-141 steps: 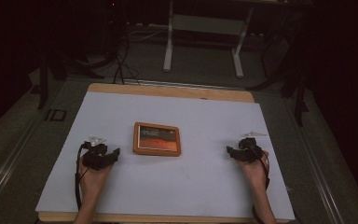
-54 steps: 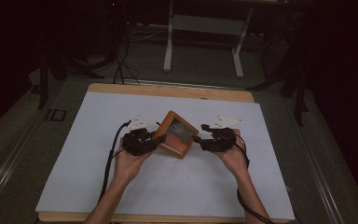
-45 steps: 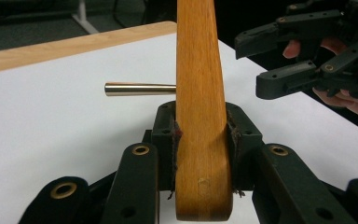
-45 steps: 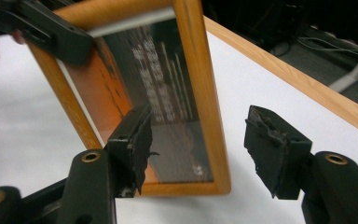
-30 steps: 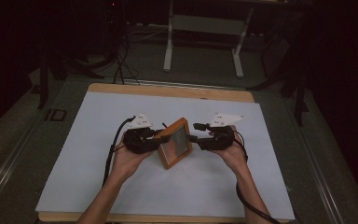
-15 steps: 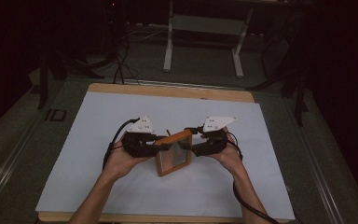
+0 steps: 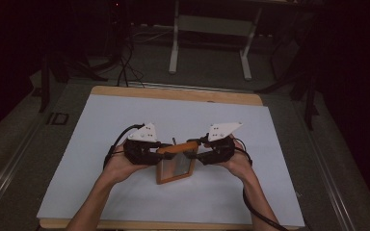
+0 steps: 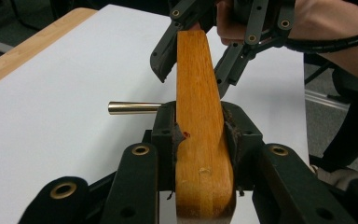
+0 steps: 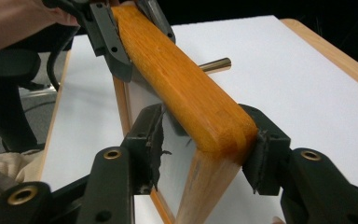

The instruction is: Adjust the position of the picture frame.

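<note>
A wooden picture frame with a pale panel stands upright on edge near the middle of the white table top. My left gripper is shut on the left end of its top rail, jaws pressed on both faces. My right gripper is shut on the right top corner. Across the rail, each gripper view shows the other one: the right gripper and the left gripper. A short brass rod pokes out from behind the frame's far side.
The table top has a wooden rim at the far edge. A person's hands and forearms reach in from the near edge. Beyond the table stand metal legs and cables on a dark floor.
The frame lay flat with the grippers far apart. Both closed in, took hold of it, lifted and tipped it until it stands upright. Little has moved in the last half second.
</note>
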`<control>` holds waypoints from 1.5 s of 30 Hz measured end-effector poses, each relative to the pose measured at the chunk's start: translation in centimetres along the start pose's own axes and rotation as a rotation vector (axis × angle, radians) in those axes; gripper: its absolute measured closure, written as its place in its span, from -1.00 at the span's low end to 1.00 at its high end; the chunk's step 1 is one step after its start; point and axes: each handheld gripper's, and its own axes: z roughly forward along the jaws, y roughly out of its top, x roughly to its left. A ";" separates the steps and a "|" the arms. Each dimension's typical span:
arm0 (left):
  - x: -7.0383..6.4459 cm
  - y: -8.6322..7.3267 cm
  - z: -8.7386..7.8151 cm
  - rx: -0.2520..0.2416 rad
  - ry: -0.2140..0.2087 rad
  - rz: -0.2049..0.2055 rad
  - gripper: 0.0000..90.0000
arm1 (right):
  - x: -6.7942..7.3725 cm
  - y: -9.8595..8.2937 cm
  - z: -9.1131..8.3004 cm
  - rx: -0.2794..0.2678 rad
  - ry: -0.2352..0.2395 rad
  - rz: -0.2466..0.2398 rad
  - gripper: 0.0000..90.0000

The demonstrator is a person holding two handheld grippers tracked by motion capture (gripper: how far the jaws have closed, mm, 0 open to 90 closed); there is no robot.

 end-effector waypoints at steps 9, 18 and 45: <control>0.3 -0.4 -0.3 -0.014 -0.040 -0.002 0.48 | 1.1 -0.1 -0.5 -0.019 -0.002 0.027 0.33; 0.6 -0.8 -0.4 -0.055 -0.102 -0.030 0.41 | 1.6 -0.8 -0.9 -0.056 0.035 0.065 0.45; 0.6 -7.2 -0.5 -0.128 -0.019 -0.149 0.00 | 1.7 -1.7 -1.2 -0.085 0.054 0.061 0.52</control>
